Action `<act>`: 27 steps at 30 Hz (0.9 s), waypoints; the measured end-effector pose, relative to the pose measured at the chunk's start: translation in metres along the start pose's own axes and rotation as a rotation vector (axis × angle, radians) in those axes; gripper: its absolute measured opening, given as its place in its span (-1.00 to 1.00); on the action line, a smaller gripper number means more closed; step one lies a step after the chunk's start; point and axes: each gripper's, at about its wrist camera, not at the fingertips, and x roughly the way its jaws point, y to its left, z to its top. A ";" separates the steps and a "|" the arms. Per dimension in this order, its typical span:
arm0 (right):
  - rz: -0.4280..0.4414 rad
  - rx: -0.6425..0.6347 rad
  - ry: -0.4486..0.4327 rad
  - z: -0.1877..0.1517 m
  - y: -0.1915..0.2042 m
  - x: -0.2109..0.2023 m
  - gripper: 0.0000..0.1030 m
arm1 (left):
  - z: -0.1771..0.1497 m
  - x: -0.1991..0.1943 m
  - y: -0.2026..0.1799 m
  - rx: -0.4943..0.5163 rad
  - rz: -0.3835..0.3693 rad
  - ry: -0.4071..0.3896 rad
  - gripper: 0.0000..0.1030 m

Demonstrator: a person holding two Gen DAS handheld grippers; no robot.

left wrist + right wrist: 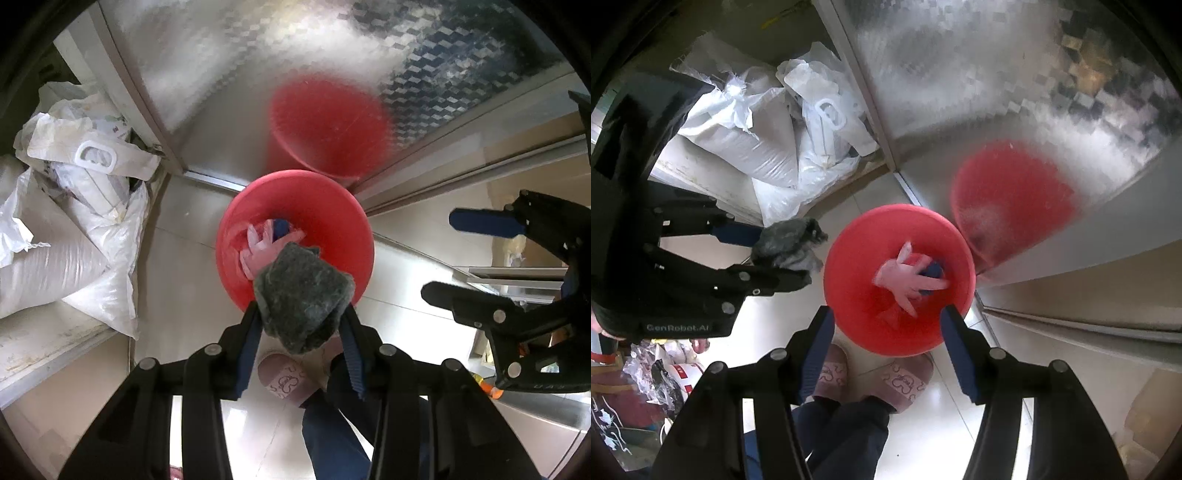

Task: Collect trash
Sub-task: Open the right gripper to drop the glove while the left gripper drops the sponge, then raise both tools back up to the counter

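1. Glass door panel [979,74] behind, tiled floor [923,424] below; white sacks [55,258] stacked at the left. I keep both claws clear of the glass.
2. Red bin [899,278] stands on the floor against the door frame. It already holds a pale glove [908,282] and something dark blue under it.
3. Left claw [301,325] grips a grey scouring pad [303,295] between both pads, pointing steeply down. In the left wrist view the pad overlaps the bin's near rim; the right wrist view puts it beside the bin.
4. Right claw [888,332] stands parted and empty over the bin.
5. Judgement: carry the pad over the bin's middle before letting go, so it cannot catch the rim.
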 end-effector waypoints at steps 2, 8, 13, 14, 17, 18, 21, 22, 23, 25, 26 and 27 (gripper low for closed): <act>-0.003 -0.002 0.003 -0.001 0.002 0.001 0.10 | 0.000 -0.002 0.001 -0.006 0.000 -0.009 -0.11; 0.004 0.006 0.014 -0.005 0.005 0.001 0.10 | 0.001 -0.003 0.002 -0.012 -0.019 -0.034 0.19; 0.009 0.006 0.020 -0.005 0.008 0.001 0.10 | -0.001 -0.007 -0.002 0.019 -0.014 -0.046 0.55; 0.008 0.006 0.020 -0.005 0.008 0.000 0.10 | -0.002 -0.009 -0.003 0.022 -0.013 -0.044 0.58; 0.003 0.004 0.022 -0.003 0.011 -0.004 0.10 | -0.003 -0.017 -0.006 0.048 -0.014 -0.047 0.60; -0.002 0.003 0.025 -0.002 0.012 -0.007 0.10 | -0.004 -0.020 -0.007 0.056 -0.008 -0.050 0.63; -0.018 -0.012 0.022 0.000 0.017 -0.019 0.10 | -0.007 -0.039 -0.010 0.076 0.006 -0.064 0.68; -0.030 -0.023 0.021 0.000 0.020 -0.023 0.10 | -0.008 -0.046 -0.010 0.081 0.010 -0.070 0.68; -0.045 -0.038 0.019 0.000 0.023 -0.029 0.10 | -0.011 -0.060 -0.010 0.077 0.020 -0.084 0.68; -0.072 -0.064 0.010 0.001 0.030 -0.044 0.10 | -0.015 -0.080 -0.010 0.061 0.030 -0.104 0.70; -0.075 -0.073 0.003 0.001 0.034 -0.053 0.12 | -0.018 -0.098 -0.009 0.045 0.032 -0.118 0.74; -0.077 -0.079 -0.001 0.001 0.038 -0.063 0.16 | -0.021 -0.110 -0.009 0.033 0.032 -0.127 0.81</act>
